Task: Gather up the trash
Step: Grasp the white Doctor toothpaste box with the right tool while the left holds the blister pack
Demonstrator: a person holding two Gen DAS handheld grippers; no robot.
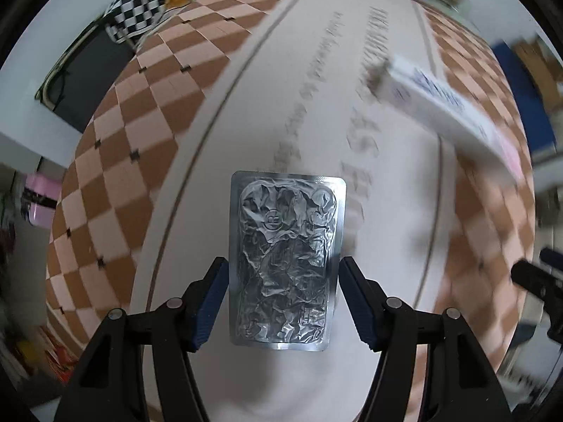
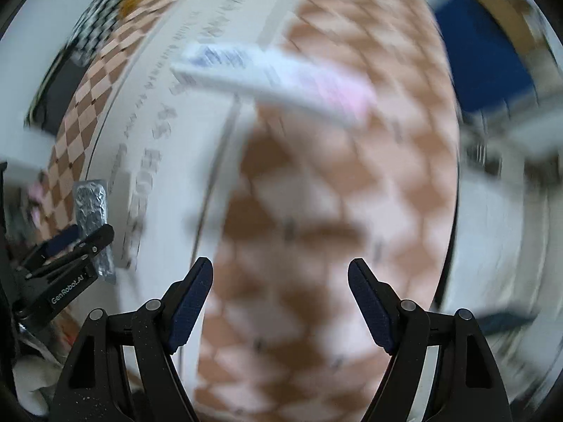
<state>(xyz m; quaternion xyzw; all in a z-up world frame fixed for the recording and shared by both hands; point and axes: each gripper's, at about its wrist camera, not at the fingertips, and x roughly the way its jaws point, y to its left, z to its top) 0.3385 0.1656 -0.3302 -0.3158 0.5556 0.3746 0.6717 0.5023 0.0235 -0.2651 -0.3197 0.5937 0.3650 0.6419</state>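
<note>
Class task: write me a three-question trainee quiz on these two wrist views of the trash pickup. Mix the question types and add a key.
1. True or false: the right gripper has something between its fingers.
2. What sits between the pads of the left gripper? A) a crumpled foil blister pack B) a glass bottle C) a sponge
3. Short answer: which piece of trash lies on the checked tablecloth, in neither gripper?

Key: 1 false, its jaws stand open and empty; 2 A; 3 the long white box.
</note>
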